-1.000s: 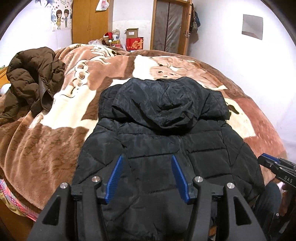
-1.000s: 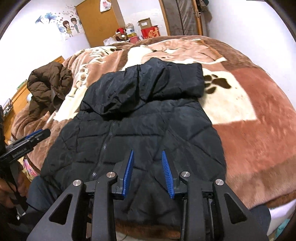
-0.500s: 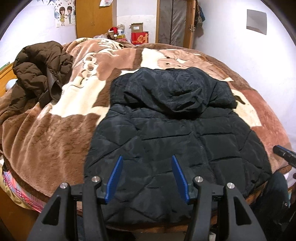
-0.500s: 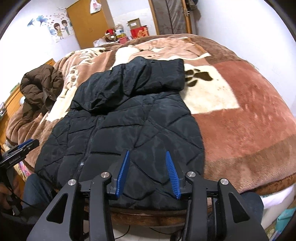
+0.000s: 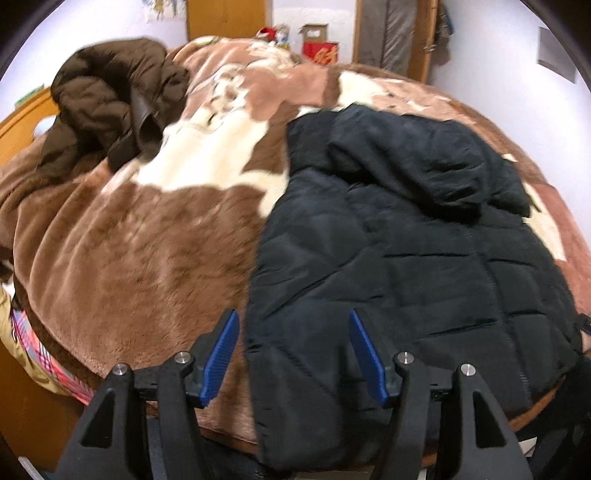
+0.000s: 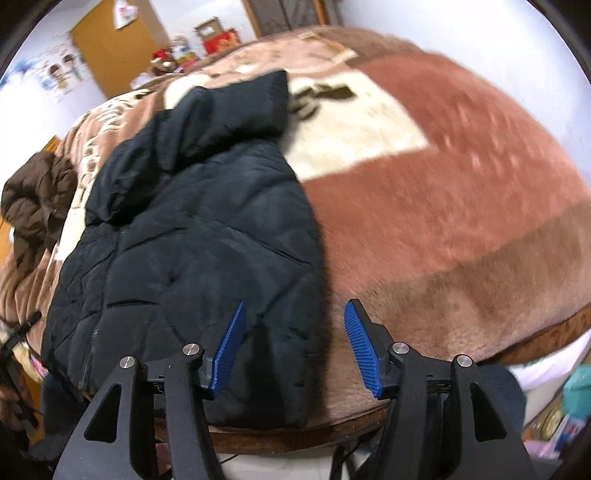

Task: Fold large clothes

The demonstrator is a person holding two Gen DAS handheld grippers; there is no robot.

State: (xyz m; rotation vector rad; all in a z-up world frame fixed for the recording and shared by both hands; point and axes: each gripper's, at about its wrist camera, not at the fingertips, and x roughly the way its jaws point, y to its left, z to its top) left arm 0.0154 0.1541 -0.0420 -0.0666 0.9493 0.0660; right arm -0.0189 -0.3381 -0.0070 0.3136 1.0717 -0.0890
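Note:
A black quilted hooded jacket lies flat on the bed, hood at the far end, hem at the near edge; it also shows in the right wrist view. My left gripper is open and empty, straddling the jacket's near left hem corner from above. My right gripper is open and empty, straddling the jacket's near right hem corner. Neither gripper touches the fabric as far as I can tell.
A brown and cream plush blanket covers the bed. A brown puffer jacket lies heaped at the far left. A wardrobe, boxes and a door stand beyond the bed. The bed's wooden edge runs under the grippers.
Both grippers have spread apart, the left one leftward and the right one rightward, from the jacket's middle to its two hem corners. The right jaws have opened wider.

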